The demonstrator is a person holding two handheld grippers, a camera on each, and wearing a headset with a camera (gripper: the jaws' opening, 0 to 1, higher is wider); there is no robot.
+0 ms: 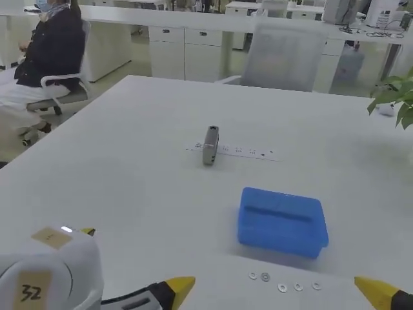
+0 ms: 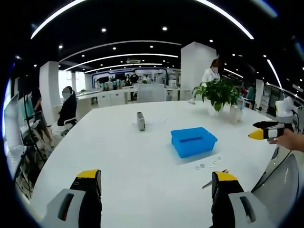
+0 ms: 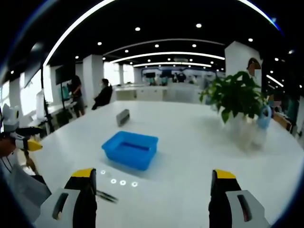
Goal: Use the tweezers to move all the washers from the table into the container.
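Several small metal washers [image 1: 282, 284] lie in a loose row on the white table, just in front of a blue rectangular container [image 1: 282, 223]. The washers [image 2: 206, 165] and the container [image 2: 192, 141] sit ahead and to the right of my left gripper [image 2: 155, 185], which is open and holds nothing. Thin tweezers [image 2: 213, 178] lie on the table near its right jaw. My right gripper [image 3: 153, 187] is open too, with the tweezers [image 3: 105, 195] beside its left jaw, the washers [image 3: 116, 180] just beyond and the container [image 3: 129, 148] behind them. Yellow fingertips [image 1: 179, 286] poke in at the bottom.
A grey block [image 1: 210, 144] stands mid-table by a flush socket strip [image 1: 242, 152]. A potted plant [image 3: 235, 97] stands at the table's right side. An office chair [image 1: 281, 55] is at the far edge, and a person [image 1: 48, 45] sits at the left.
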